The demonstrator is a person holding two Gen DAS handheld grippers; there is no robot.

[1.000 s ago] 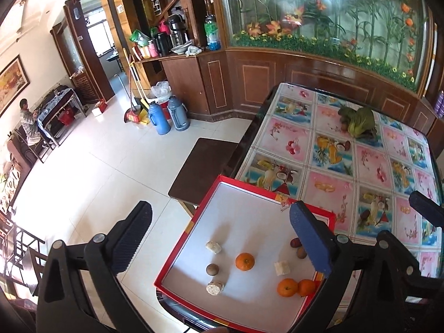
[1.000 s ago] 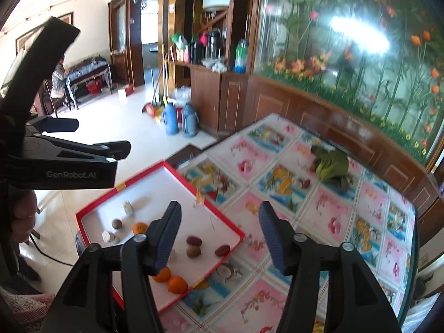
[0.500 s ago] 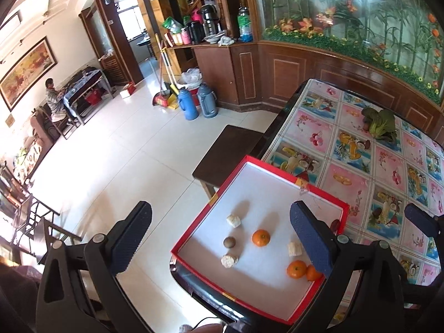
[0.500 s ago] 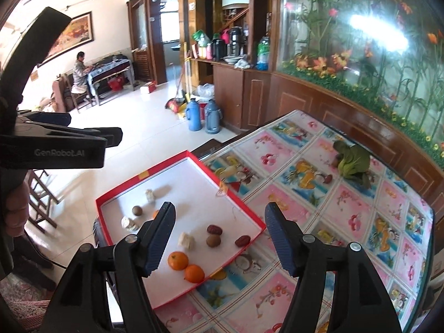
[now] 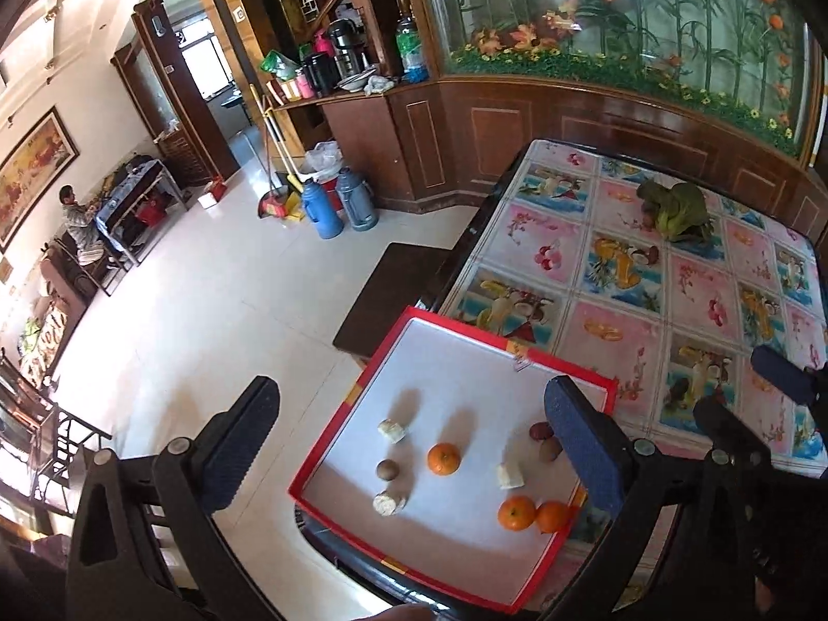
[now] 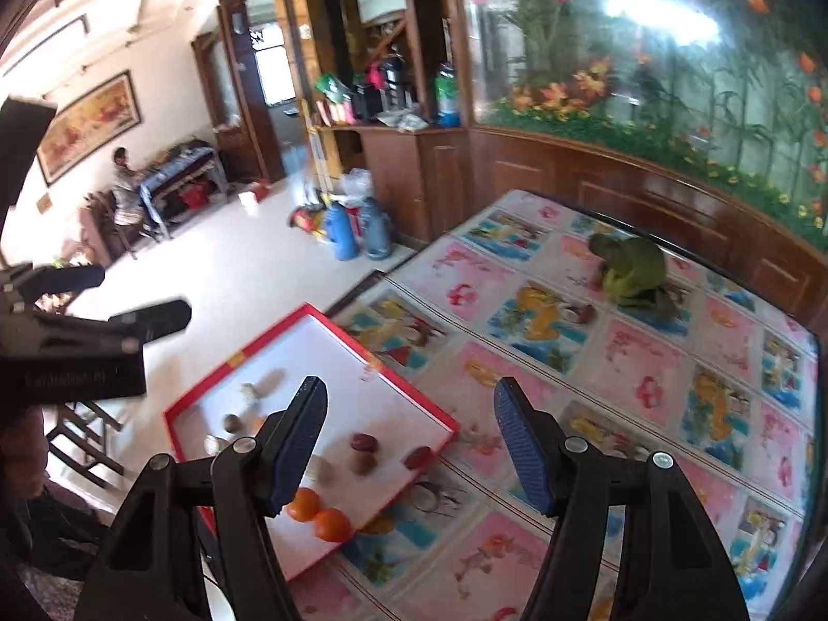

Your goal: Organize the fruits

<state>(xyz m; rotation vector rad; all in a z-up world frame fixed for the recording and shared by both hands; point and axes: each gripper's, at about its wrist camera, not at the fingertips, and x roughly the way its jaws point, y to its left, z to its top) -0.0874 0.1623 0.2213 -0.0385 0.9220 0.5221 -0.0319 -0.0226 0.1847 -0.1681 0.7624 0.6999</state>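
Here, the left gripper [image 5: 414, 445] and right gripper [image 6: 409, 440] both hang spread and empty above the red-rimmed tray [image 5: 455, 318], low in the frame, where oranges [image 5: 443, 458], dates [image 6: 363, 441] and pale chunks [image 5: 392, 430] lie scattered.

Both grippers — left gripper [image 5: 414, 440], right gripper [image 6: 409, 440] — black frames, ribbed blue pads, silver screws.
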